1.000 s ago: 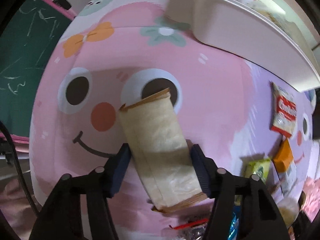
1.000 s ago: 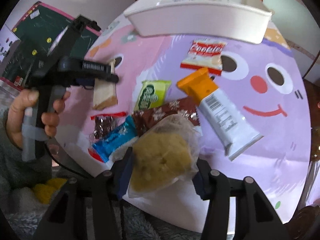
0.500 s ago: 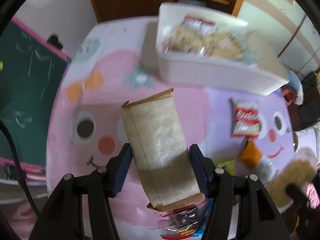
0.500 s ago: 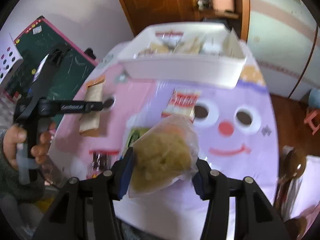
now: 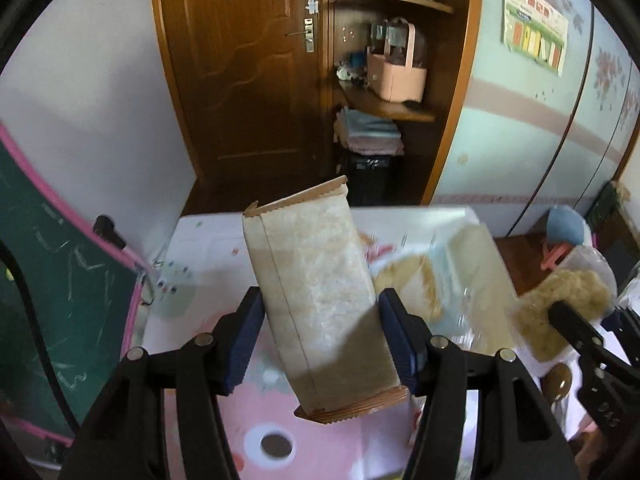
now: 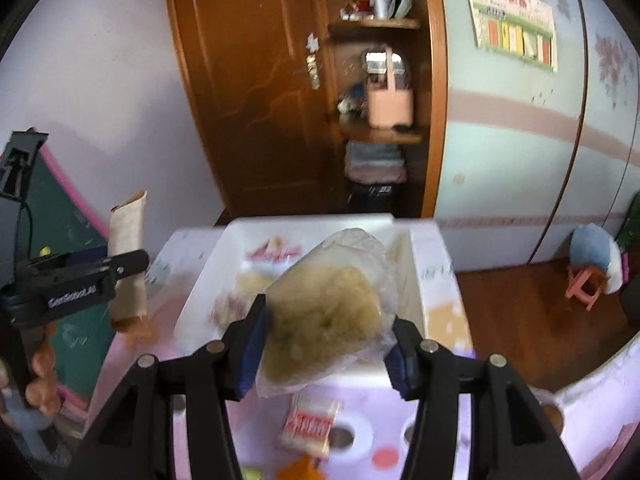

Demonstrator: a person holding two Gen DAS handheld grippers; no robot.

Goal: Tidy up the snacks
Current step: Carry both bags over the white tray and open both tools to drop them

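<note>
Carrying everything: a table (image 6: 440, 432) covered in a pink and lilac cartoon-face print. Sitting at the far end, a white bin (image 6: 416, 276) holding blurred snack packets. Lying near it, toward the viewer, a red-and-white cookie packet (image 6: 310, 424), with an orange wrapper (image 6: 300, 470) nearer still.

Two black two-finger grippers show, a left gripper (image 5: 320, 336) and a right gripper (image 6: 326, 338). There is one tan paper-wrapped snack packet (image 5: 316, 300), one clear plastic bag of yellowish crumbly snack (image 6: 328, 312), one white rectangular plastic bin (image 6: 414, 276), one red-and-white cookie packet (image 6: 310, 424) and one brown wooden door (image 5: 244, 76).
</note>
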